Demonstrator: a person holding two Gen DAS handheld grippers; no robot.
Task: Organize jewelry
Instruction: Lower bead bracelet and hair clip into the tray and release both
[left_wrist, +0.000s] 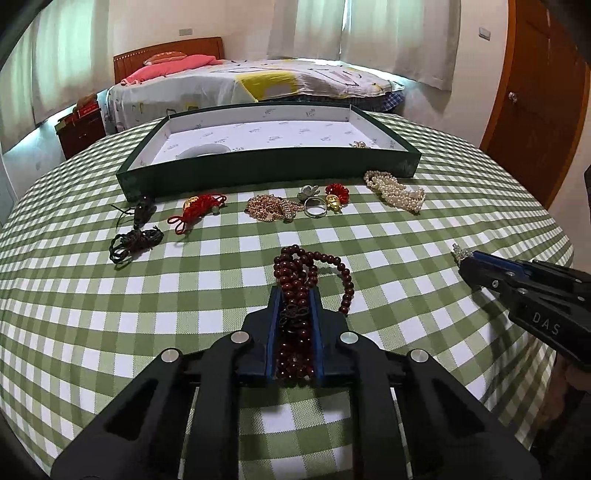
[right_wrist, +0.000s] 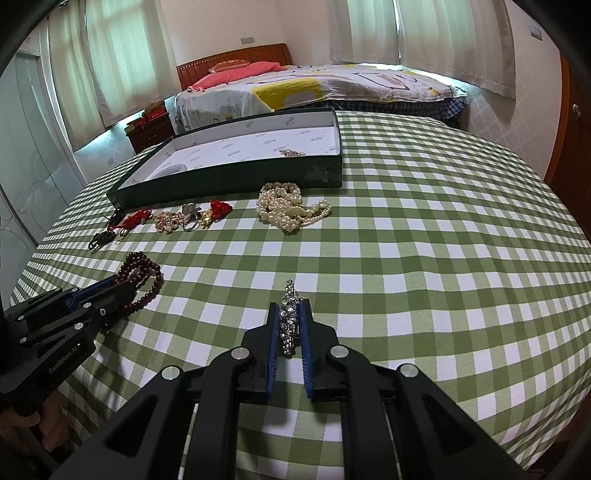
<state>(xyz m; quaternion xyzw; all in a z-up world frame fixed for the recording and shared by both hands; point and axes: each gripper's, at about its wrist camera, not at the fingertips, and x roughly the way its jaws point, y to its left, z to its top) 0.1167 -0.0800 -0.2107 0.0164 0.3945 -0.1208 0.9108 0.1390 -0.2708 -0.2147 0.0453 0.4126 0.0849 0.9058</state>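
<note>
My left gripper (left_wrist: 294, 295) is shut on a dark red bead necklace (left_wrist: 306, 266) whose loops hang out over the checked cloth; it also shows in the right wrist view (right_wrist: 142, 271). My right gripper (right_wrist: 290, 308) is shut on a silver rhinestone piece (right_wrist: 289, 317), low over the cloth; its tip shows in the left wrist view (left_wrist: 461, 254). A dark green tray (left_wrist: 258, 173) with a white lining stands at the far side and holds a white bangle (left_wrist: 205, 150) and a small gold piece (left_wrist: 360, 144).
Along the tray's front lie a black cord (left_wrist: 135, 238), a red knot cord (left_wrist: 197, 210), a gold chain pile (left_wrist: 269, 208), a silver ring (left_wrist: 314, 208), a red and gold charm (left_wrist: 336, 195) and a pearl strand (left_wrist: 395, 190). A bed stands behind the table.
</note>
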